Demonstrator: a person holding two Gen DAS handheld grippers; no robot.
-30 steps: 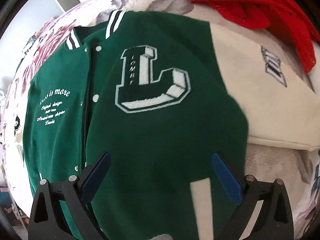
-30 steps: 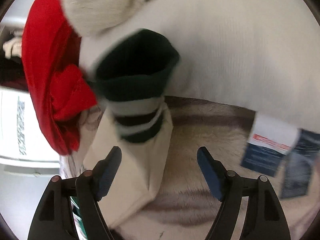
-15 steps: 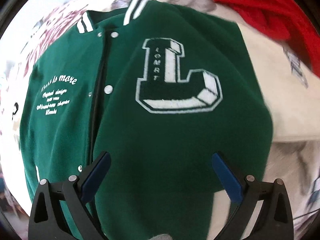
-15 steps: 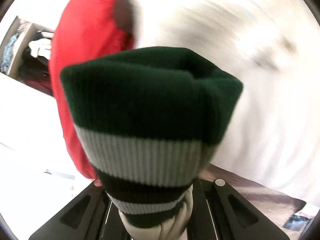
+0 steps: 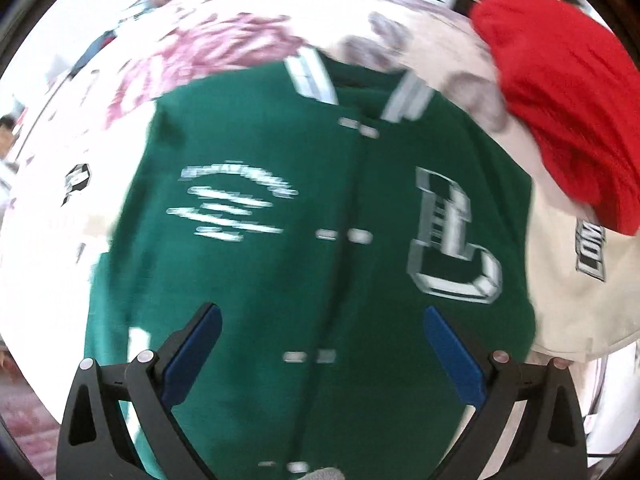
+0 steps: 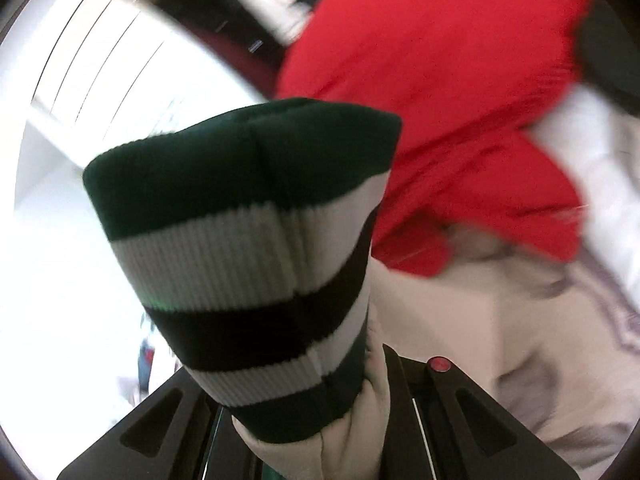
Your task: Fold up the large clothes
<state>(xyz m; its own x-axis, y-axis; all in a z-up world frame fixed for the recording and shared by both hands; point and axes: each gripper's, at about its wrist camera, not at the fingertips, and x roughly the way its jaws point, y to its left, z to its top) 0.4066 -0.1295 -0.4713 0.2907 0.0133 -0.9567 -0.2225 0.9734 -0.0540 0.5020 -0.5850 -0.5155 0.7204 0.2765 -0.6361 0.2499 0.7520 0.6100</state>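
Observation:
A green varsity jacket (image 5: pixel 280 264) with a white "L" patch (image 5: pixel 452 248), white script and cream sleeves lies front up on the bed. My left gripper (image 5: pixel 320 344) is open and empty, hovering above the jacket's lower front. My right gripper (image 6: pixel 308 432) is shut on the jacket's sleeve cuff (image 6: pixel 248 248), a ribbed green cuff with white stripes, held up close to the camera. The cream sleeve (image 6: pixel 352 420) bunches between the jaws and hides the pads.
A red garment (image 5: pixel 560 92) lies heaped at the bed's far right, and also shows in the right wrist view (image 6: pixel 440 92). The floral bedspread (image 5: pixel 208 52) shows beyond the collar. The cream sleeve (image 5: pixel 568 280) spreads to the right. Bright window and wall lie behind the cuff.
My right gripper closed on the sleeve cuff and lifted it off the bed. My left gripper swung left over the jacket, so the "L" patch now sits to the right.

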